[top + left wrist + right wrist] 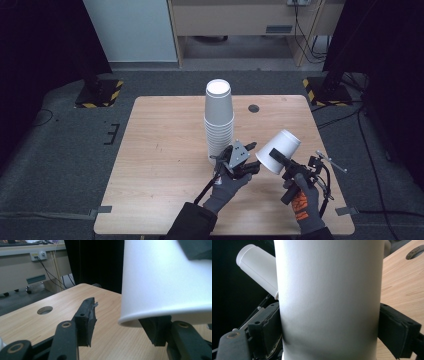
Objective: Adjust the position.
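Table, one: light wood top, one round hole near its far edge, right of centre.

Stack of cups, one: white paper cups nested upside down, standing upright on the table just past the person's hands. The rims bunch too tightly at the lower half to give a count; the topmost cup's flat base faces up.

Single cup, one: white, same kind, held off the table to the right of the stack, tilted so its base points up and away to the right and its open mouth down toward the left. In the right gripper view it stands between the jaws, with the stack seen behind it at the left.

Right gripper, one: black, carried in a grey glove with orange markings. Its two jaws are clamped on the single cup's wall, one pad on each side.

Left gripper, one: black with a grey three-cornered plate on top, carried in a grey glove, near the foot of the stack. Its jaws stand apart and grasp nothing; in the left gripper view the single cup's rim hangs just above the right-hand jaw, and whether it touches cannot be told.

Gloved hands, two. Grippers, two. Loose cups, one.
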`<move>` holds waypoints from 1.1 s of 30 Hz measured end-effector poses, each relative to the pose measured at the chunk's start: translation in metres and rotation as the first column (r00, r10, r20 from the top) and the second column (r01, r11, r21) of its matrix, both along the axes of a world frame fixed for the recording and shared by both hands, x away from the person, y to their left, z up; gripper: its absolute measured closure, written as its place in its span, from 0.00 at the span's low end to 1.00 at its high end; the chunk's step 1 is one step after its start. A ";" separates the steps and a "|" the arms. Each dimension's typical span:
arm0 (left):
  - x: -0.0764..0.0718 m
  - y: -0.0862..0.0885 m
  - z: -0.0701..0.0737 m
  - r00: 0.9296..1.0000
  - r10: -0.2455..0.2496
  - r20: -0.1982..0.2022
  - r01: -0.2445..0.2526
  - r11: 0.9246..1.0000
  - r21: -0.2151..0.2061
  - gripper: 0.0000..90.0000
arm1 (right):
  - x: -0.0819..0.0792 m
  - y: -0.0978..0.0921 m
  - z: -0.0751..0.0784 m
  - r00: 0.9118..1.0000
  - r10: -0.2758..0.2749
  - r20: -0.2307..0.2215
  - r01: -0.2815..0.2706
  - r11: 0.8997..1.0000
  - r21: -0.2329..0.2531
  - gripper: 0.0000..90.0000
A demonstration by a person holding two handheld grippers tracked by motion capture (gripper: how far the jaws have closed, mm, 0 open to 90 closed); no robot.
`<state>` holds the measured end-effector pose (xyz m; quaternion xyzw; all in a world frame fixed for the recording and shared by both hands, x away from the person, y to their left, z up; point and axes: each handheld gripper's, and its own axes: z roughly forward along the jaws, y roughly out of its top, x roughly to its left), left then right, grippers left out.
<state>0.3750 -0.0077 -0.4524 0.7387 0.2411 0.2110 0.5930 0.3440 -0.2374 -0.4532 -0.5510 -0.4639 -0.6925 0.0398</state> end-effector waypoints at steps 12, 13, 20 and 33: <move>0.001 0.000 -0.002 0.999 0.018 0.033 -0.018 1.000 0.005 0.69 | 0.000 0.007 -0.002 0.999 0.033 -0.019 -0.033 0.999 -0.003 0.16; 0.001 0.001 -0.002 0.999 0.016 0.036 -0.017 1.000 0.005 0.71 | 0.000 0.007 -0.002 0.999 0.036 -0.021 -0.036 0.999 -0.001 0.16; -0.001 0.004 -0.005 0.999 -0.002 0.053 0.002 1.000 0.012 0.86 | 0.001 0.009 -0.005 0.999 0.039 -0.024 -0.039 0.999 -0.018 0.15; -0.006 0.007 -0.007 0.997 -0.041 0.060 0.037 0.997 0.061 0.92 | 0.002 0.008 -0.006 0.999 0.033 -0.012 -0.033 0.999 -0.023 0.14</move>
